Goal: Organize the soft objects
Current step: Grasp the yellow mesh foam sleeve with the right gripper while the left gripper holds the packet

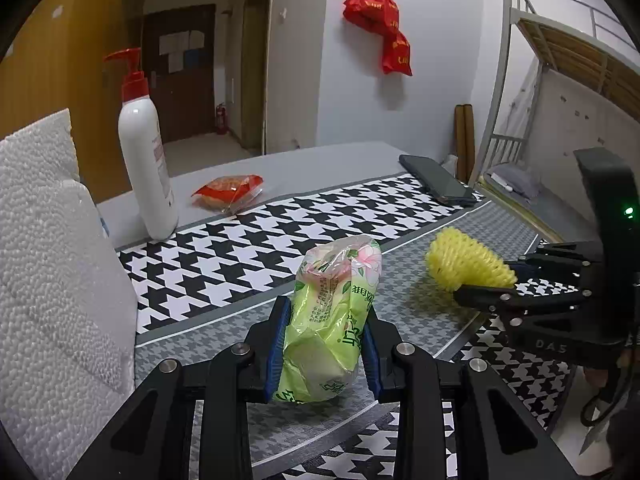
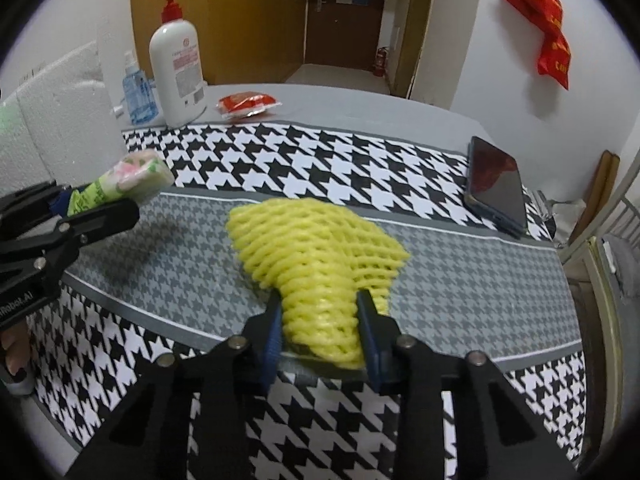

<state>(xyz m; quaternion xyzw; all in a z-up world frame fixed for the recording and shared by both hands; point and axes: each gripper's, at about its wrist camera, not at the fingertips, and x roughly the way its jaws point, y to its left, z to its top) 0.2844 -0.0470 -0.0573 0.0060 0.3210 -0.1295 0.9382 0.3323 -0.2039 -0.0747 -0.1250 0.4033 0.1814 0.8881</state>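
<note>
A green plastic-wrapped tissue pack [image 1: 340, 276] with a pink flower print stands up between the blue pads of my left gripper [image 1: 325, 332], which is shut on its lower half. In the right wrist view the pack [image 2: 136, 176] sticks out of the left gripper [image 2: 88, 198] above the mat, and a shadow lies beneath it. A yellow foam fruit net [image 2: 316, 240] lies on the grey band of the mat. My right gripper [image 2: 319, 312] is shut on its near end, squeezing it narrow. From the left wrist view the net [image 1: 468, 268] and the right gripper [image 1: 504, 276] are at the right.
The houndstooth mat [image 1: 240, 248] covers a grey table. At the back left stand a white pump bottle [image 1: 146, 164] and a small blue bottle [image 2: 138, 92], with a red snack packet [image 1: 228, 192] beside them. A dark phone [image 1: 440, 180] lies far right. A white foam block [image 1: 52, 260] stands at the left.
</note>
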